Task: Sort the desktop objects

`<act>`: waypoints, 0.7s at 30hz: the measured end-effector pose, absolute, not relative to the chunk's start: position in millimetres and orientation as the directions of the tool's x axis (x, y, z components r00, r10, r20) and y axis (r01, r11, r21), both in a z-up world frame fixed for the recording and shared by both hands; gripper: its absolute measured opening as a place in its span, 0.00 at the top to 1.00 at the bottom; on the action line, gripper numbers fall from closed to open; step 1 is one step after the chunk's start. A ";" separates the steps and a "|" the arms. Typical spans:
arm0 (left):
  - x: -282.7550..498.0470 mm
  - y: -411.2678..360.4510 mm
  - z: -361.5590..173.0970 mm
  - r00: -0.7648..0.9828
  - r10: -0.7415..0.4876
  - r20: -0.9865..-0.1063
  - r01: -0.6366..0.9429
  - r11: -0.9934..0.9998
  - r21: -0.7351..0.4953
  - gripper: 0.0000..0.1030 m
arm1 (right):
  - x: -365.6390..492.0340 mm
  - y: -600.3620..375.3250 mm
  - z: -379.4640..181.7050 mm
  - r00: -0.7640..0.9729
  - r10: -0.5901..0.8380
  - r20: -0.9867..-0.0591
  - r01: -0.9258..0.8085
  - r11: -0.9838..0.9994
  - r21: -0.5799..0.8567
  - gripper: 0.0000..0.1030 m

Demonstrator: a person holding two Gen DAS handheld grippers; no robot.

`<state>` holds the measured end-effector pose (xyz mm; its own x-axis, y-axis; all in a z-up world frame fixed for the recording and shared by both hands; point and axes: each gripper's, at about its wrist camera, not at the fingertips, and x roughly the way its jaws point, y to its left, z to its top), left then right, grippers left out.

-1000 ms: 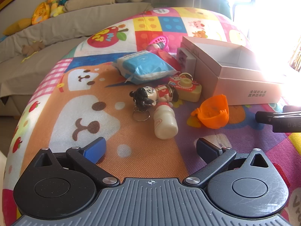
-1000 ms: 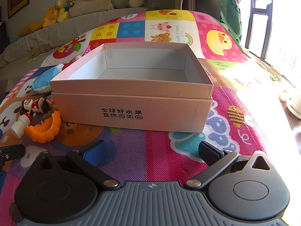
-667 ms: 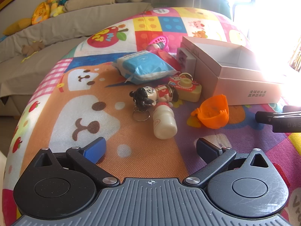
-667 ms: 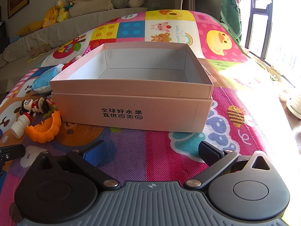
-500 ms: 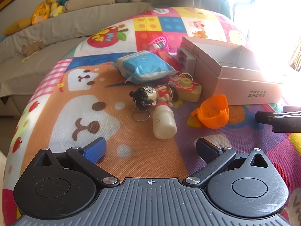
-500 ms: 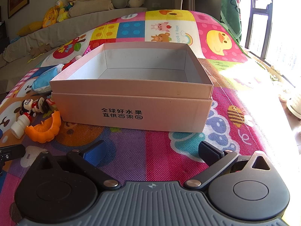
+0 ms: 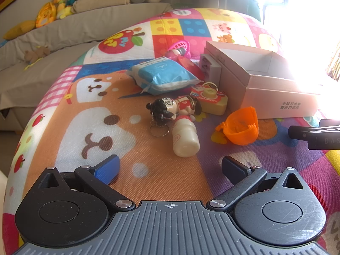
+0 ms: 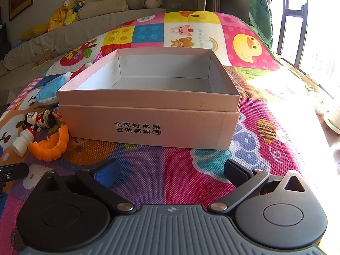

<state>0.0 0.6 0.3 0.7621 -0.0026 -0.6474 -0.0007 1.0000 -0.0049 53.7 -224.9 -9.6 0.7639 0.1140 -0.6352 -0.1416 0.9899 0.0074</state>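
Several small items lie loose ahead of the left gripper: a white bottle on its side straight ahead of the jaws, a figure keychain touching its cap end, and a toy camera just past that. An orange cup sits tipped over, ahead and right of the jaws. A blue tissue pack lies further out, with a pink basket beyond it (partly hidden). The pink box stands open-topped directly ahead of the right gripper, nothing visible inside; it is right of the toy cluster, with the camera close to its corner. Both sets of jaws are spread wide, gripping nothing. All of it rests on a colourful patchwork mat. A grey sofa with plush toys runs behind.
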 end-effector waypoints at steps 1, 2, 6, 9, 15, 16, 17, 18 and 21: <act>0.0 0.6 0.3 0.762 -0.003 -0.647 -0.001 1.000 -0.005 0.00 | 53.7 -224.9 -9.6 0.764 0.114 -0.635 -0.142 0.990 0.007 0.00; 0.0 0.6 0.3 0.762 -0.003 -0.647 -0.001 1.000 -0.005 0.00 | 53.7 -224.9 -9.6 0.764 0.114 -0.635 -0.142 0.990 0.007 0.00; 0.0 0.6 0.3 0.762 -0.003 -0.647 -0.001 1.000 -0.005 0.00 | 53.6 -224.8 -9.6 0.764 0.114 -0.635 -0.142 0.990 0.007 0.00; 0.0 0.6 0.3 0.762 -0.003 -0.647 -0.001 1.000 -0.005 0.00 | 53.7 -224.9 -9.5 0.764 0.114 -0.635 -0.142 0.990 0.007 0.00; 0.1 0.8 0.3 0.761 0.000 -0.649 -0.001 1.000 -0.001 0.00 | 53.7 -225.2 -9.4 0.763 0.114 -0.636 -0.142 0.990 0.007 0.00; 0.0 0.8 0.3 0.761 -0.001 -0.649 -0.001 1.000 -0.003 0.00 | 53.9 -225.3 -9.5 0.764 0.114 -0.636 -0.142 0.990 0.007 0.00; 0.0 1.1 0.3 0.760 -0.002 -0.650 0.000 1.000 -0.003 0.00 | 53.5 -225.6 -9.5 0.764 0.115 -0.635 -0.142 0.990 0.009 0.00; -0.3 1.3 0.3 0.759 -0.002 -0.651 0.001 1.000 -0.002 0.00 | 53.0 -226.1 -9.6 0.763 0.116 -0.635 -0.142 0.990 0.011 0.00; 0.1 2.4 0.7 0.757 -0.004 -0.654 0.005 1.000 -0.001 0.00 | 48.8 -223.6 -9.3 0.762 0.111 -0.638 -0.125 0.992 0.022 0.00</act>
<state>0.1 2.4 0.7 0.7565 -0.0044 -0.6540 0.0049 1.0000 -0.0011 48.8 -223.6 -9.3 0.7620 0.1105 -0.6381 -0.1251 0.9919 0.0224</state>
